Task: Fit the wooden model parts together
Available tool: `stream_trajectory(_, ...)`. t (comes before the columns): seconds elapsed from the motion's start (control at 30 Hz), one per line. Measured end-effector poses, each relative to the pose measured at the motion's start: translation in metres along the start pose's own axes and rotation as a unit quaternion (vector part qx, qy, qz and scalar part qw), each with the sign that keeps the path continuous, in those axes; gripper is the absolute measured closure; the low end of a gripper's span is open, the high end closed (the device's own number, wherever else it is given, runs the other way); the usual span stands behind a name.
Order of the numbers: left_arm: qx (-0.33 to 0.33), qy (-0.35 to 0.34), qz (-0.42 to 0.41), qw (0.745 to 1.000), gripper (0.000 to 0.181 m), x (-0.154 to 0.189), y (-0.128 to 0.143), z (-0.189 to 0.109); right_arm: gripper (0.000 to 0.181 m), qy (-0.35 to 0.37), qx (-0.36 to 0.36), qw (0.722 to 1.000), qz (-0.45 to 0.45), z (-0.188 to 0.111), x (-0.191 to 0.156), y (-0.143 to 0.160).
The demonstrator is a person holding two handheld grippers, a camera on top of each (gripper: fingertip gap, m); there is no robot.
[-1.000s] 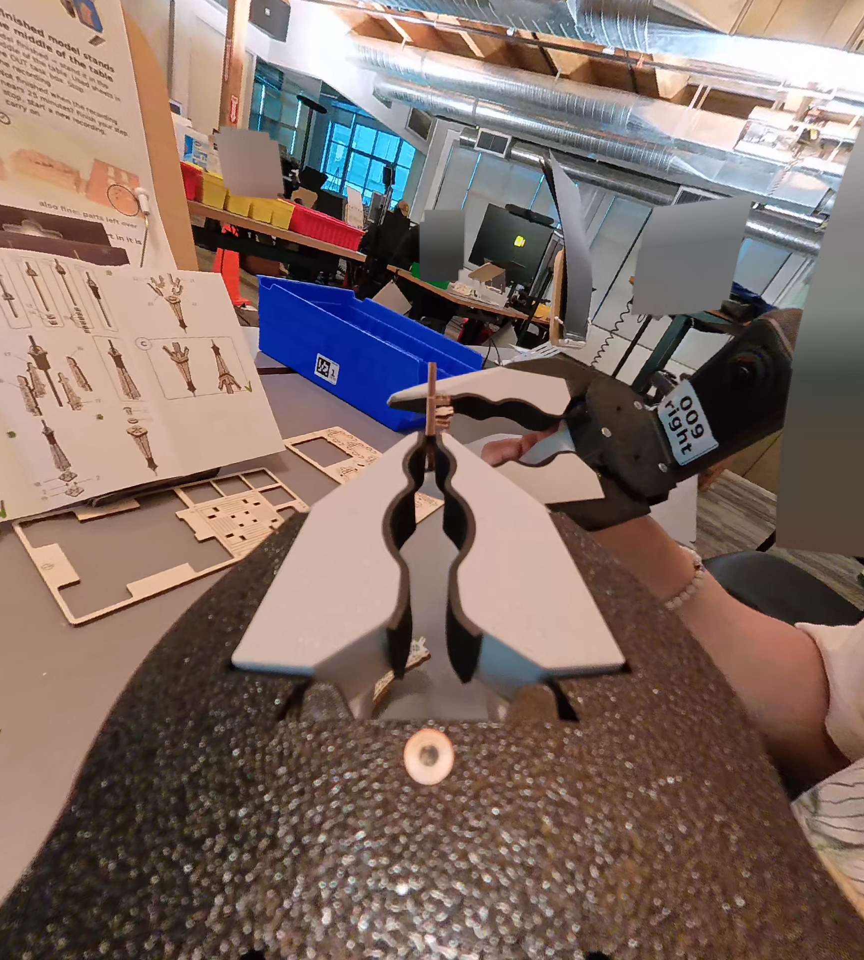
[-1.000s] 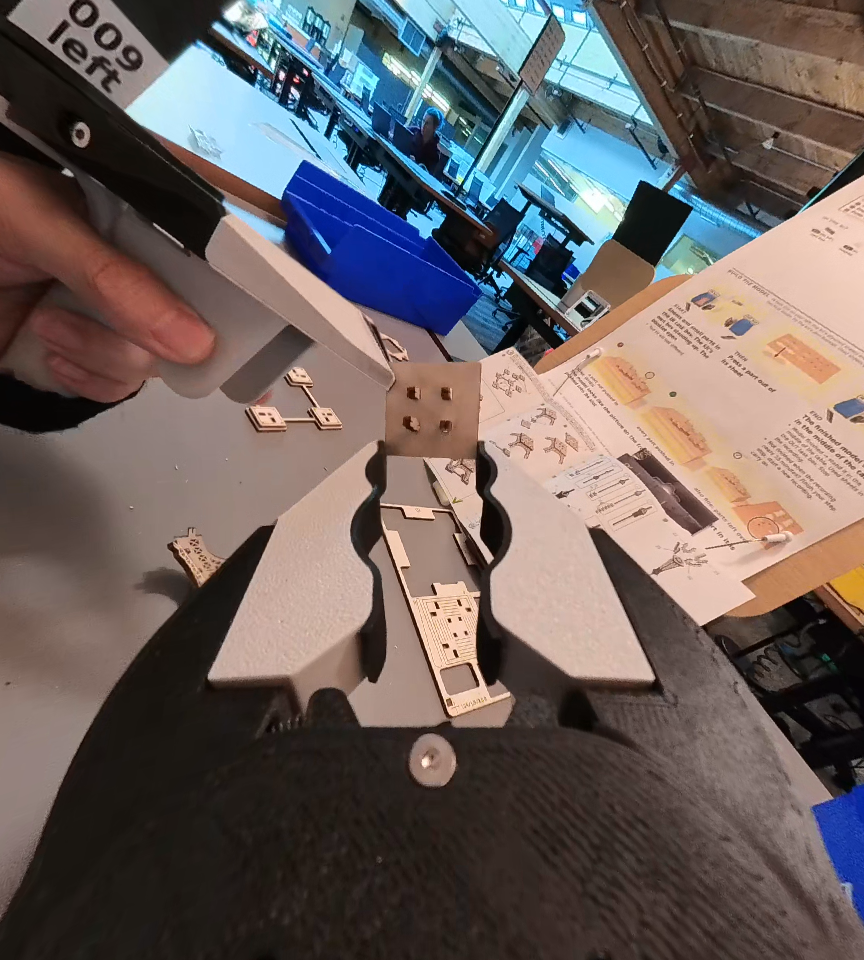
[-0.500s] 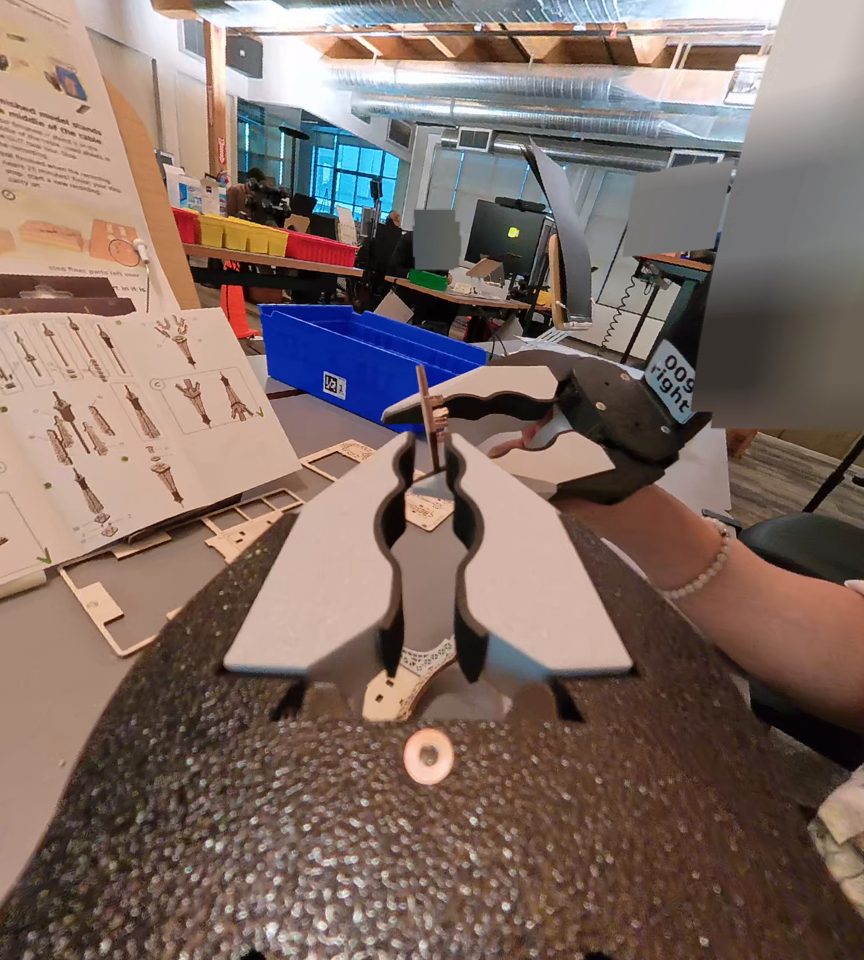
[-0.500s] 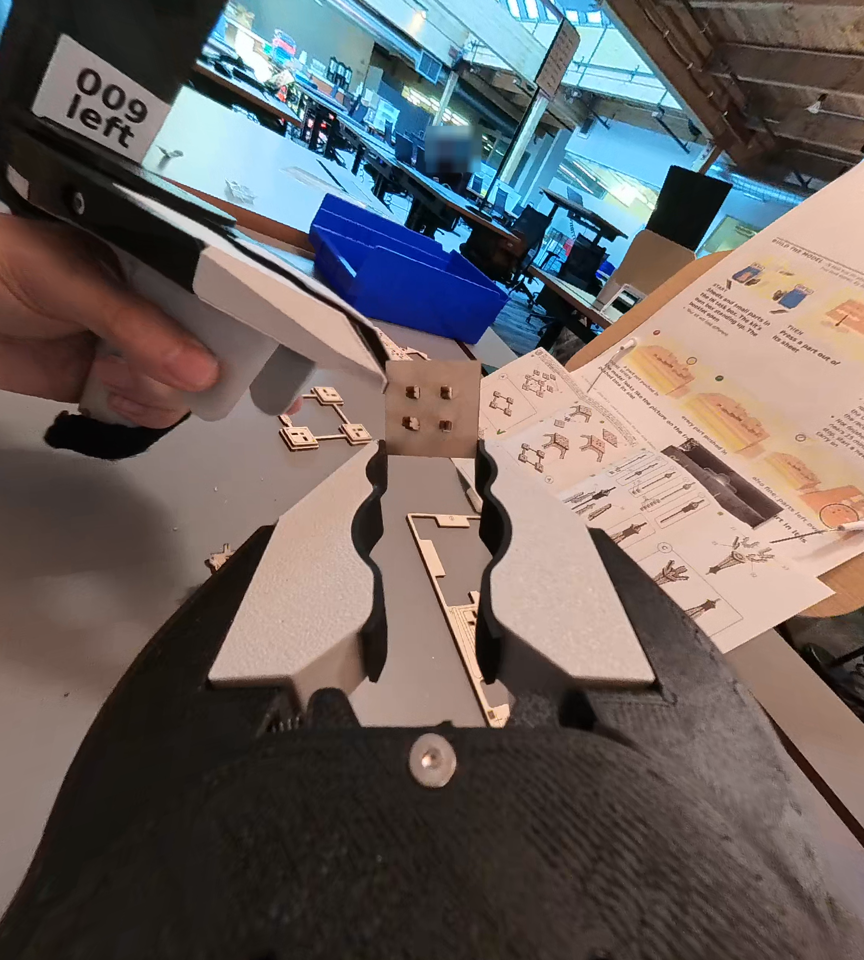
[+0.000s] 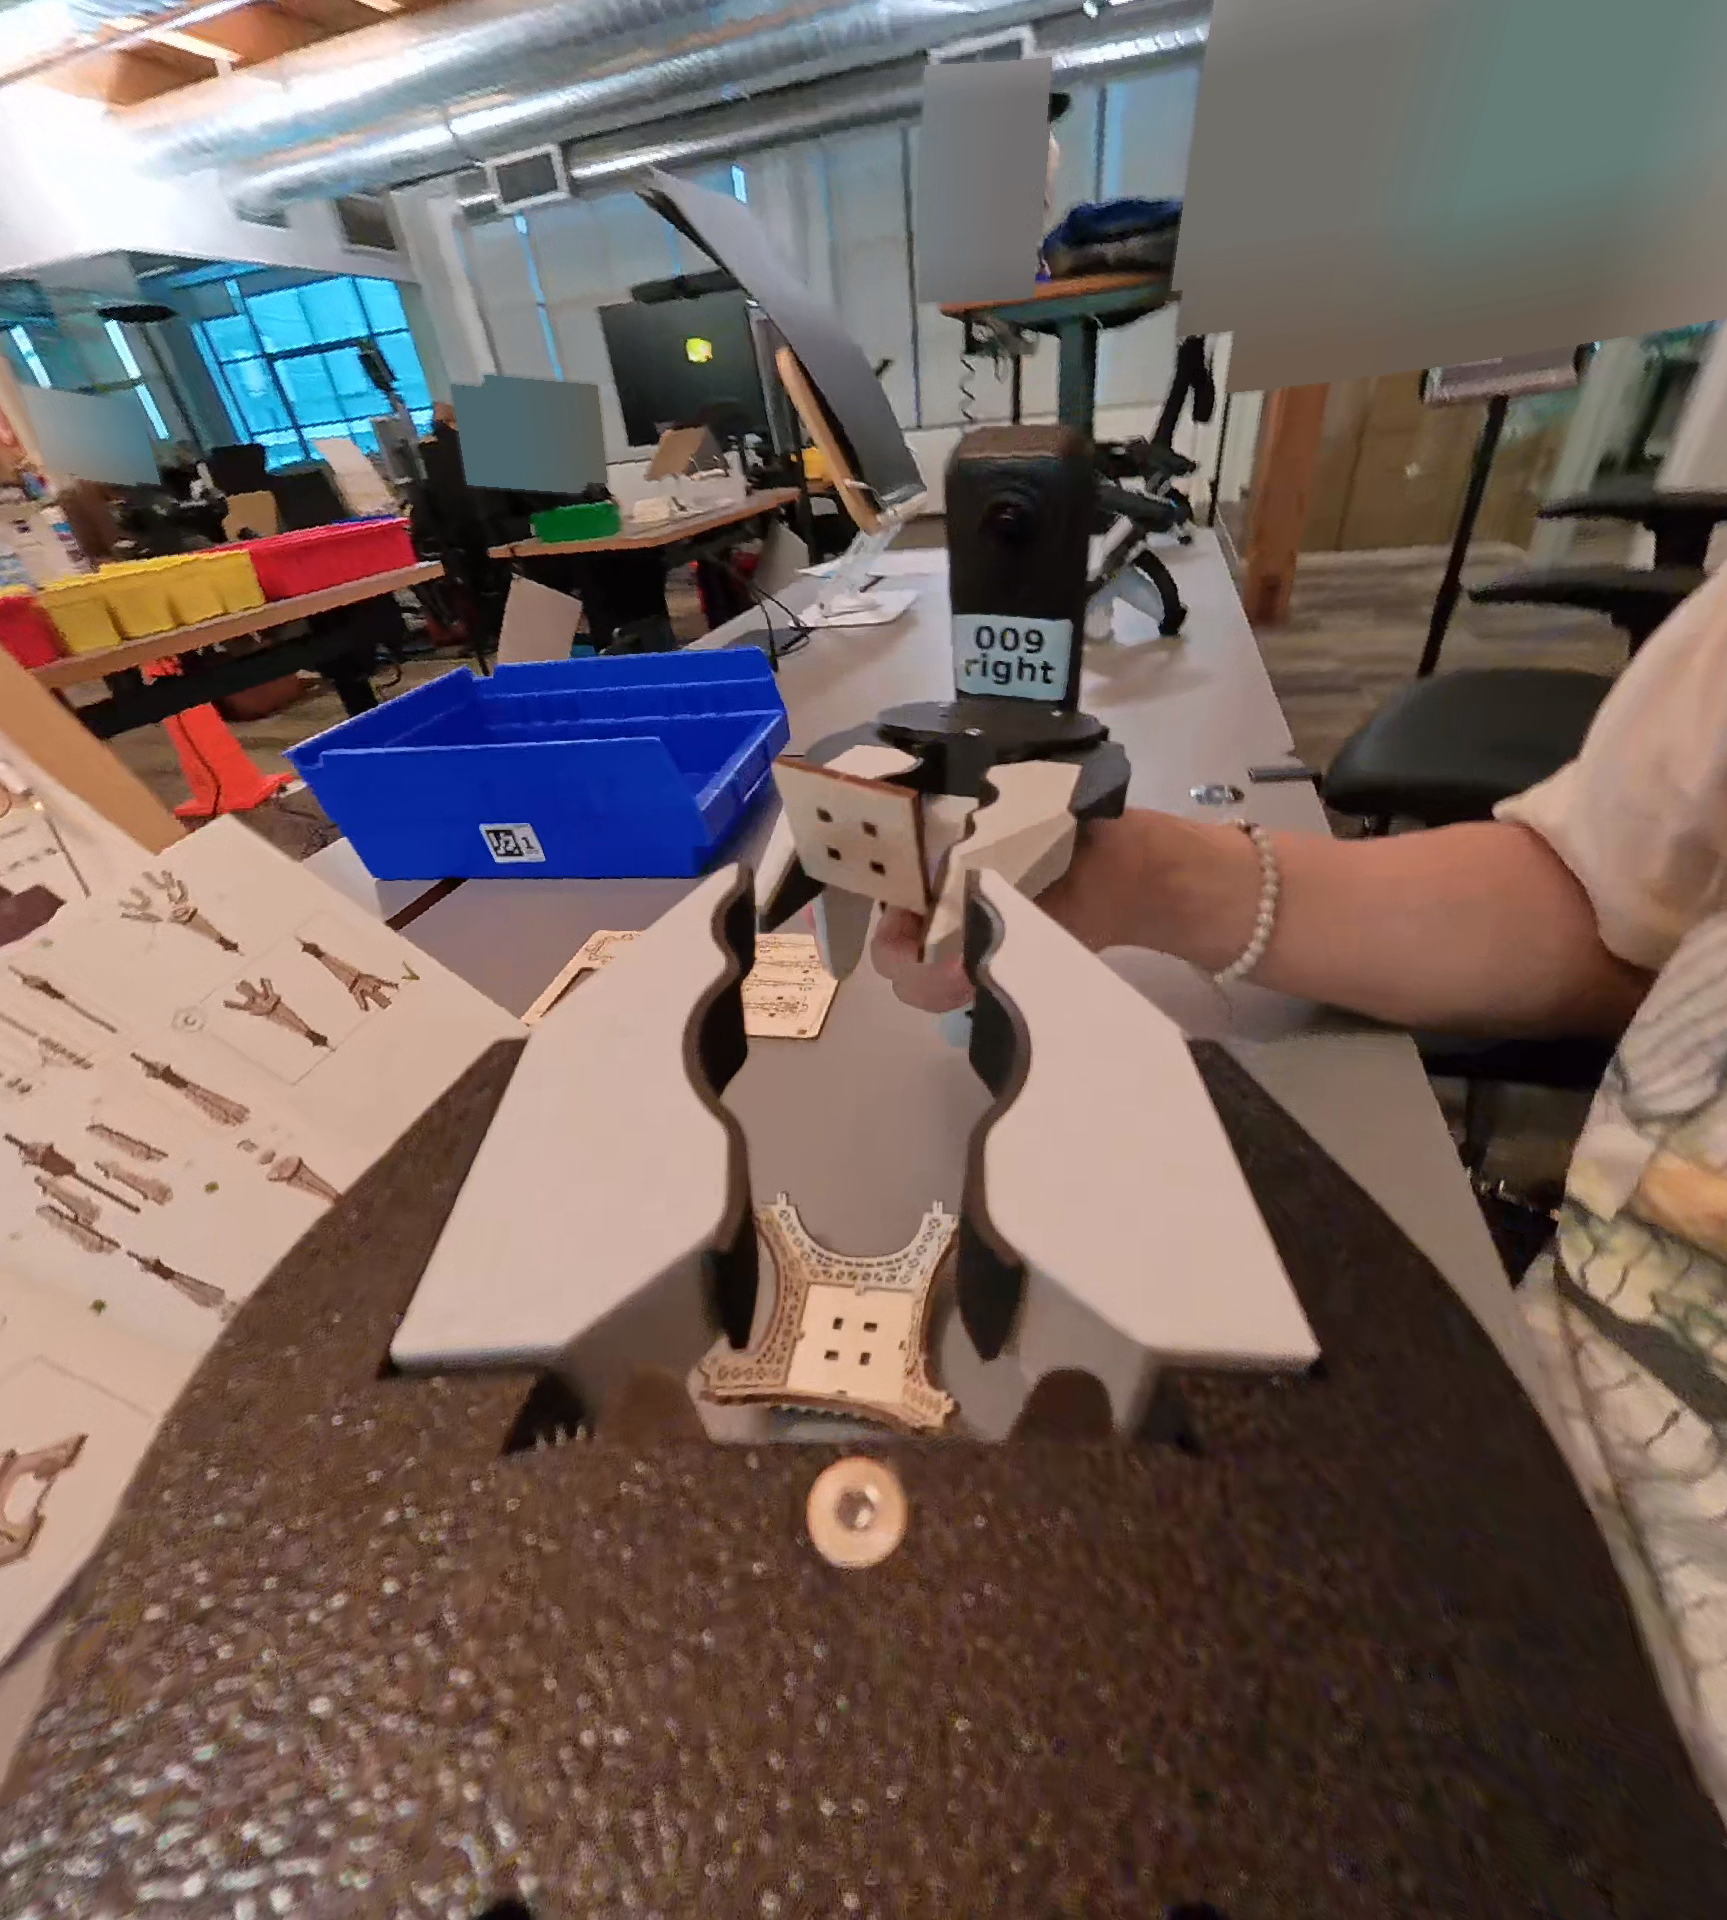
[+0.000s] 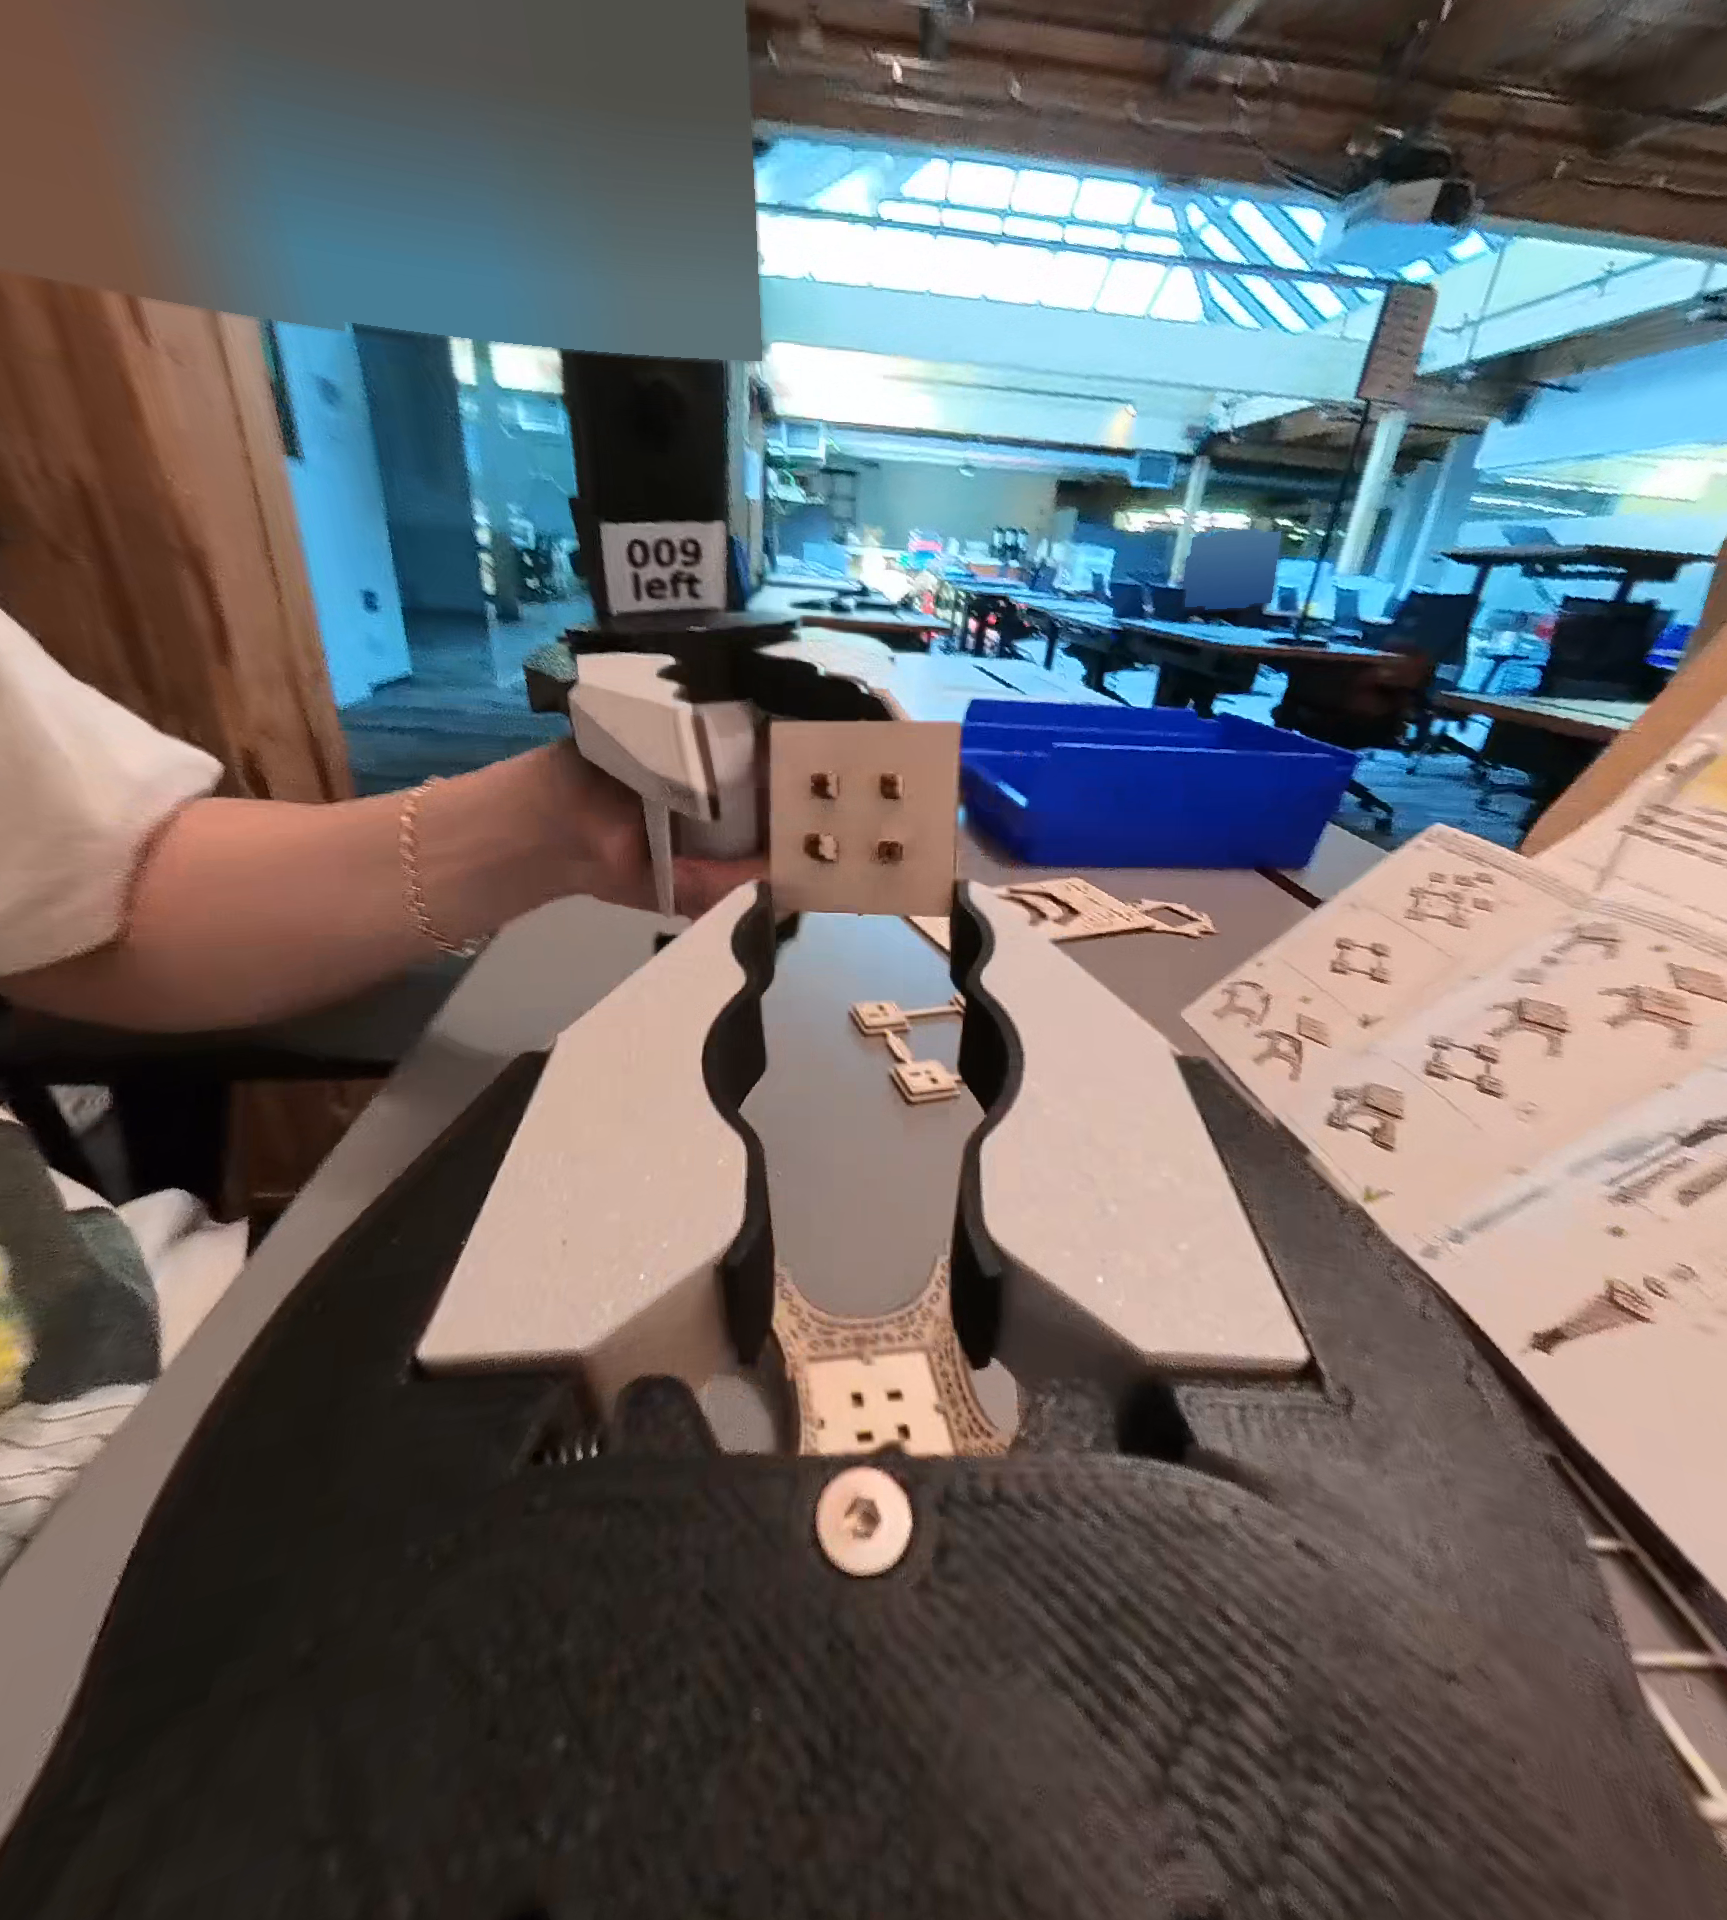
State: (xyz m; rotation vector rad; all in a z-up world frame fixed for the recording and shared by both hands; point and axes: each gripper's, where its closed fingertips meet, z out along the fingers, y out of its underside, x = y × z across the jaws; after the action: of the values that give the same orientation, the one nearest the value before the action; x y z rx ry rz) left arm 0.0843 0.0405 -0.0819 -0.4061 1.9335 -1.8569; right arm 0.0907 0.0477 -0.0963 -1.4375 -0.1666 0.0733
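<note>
My right gripper (image 6: 859,902) is shut on a square wooden plate (image 6: 864,821) with four small holes, gripping it by its two side edges and holding it upright above the table. The plate also shows in the left wrist view (image 5: 859,842). My left gripper (image 5: 859,909) is open and empty, its tips just in front of the plate, facing the right gripper. A wooden arched tower base (image 5: 838,1320) with four slots lies on the table below both grippers; it also shows in the right wrist view (image 6: 869,1382).
A blue bin (image 5: 547,769) stands at the back of the grey table (image 5: 547,935). Instruction sheets (image 5: 111,1091) lie along the side. Punched-out wooden sheets (image 6: 1108,914) and small linked squares (image 6: 911,1049) lie on the table. A person's forearm (image 5: 1358,914) holds the right gripper. My two grippers' fingertips are within a few centimetres of each other. From either gripper's tips it is about 15 cm to the wooden arched tower base (image 5: 838,1320). It is also in sight in the right wrist view (image 6: 900,1437).
My left gripper was shut on the plate's edge and has opened and let go. Both grippers swung round to face each other. The right gripper still holds the plate.
</note>
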Motion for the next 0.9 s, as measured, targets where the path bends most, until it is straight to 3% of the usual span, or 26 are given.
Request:
stream_trajectory(0.13,-0.013,0.05,0.035,0.998,0.143,0.011,0.0,0.005,0.15,-0.042,0.007,0.999,0.002,-0.001,-0.012,-0.001)
stream_trajectory(0.43,-0.005,0.126,0.028,0.992,0.151,0.026,0.002,0.009,0.149,-0.101,0.002,0.995,0.007,0.0,-0.031,0.002)
stream_trajectory(0.6,-0.016,0.134,0.035,0.99,0.152,0.028,0.009,0.01,0.15,-0.11,-0.001,0.994,0.017,-0.001,-0.033,0.004)
stream_trajectory(0.73,-0.036,0.12,0.015,0.992,0.152,0.021,0.013,0.011,0.149,-0.089,-0.012,0.996,0.004,-0.004,-0.026,0.008)
stream_trajectory(0.8,-0.059,0.101,0.004,0.993,0.152,0.013,0.017,0.011,0.142,-0.064,-0.051,0.997,-0.012,-0.01,-0.016,0.018)
stream_trajectory(0.9,-0.158,0.061,-0.008,0.985,0.152,-0.003,0.041,0.008,0.137,0.008,-0.133,0.99,-0.04,-0.033,0.014,0.035)
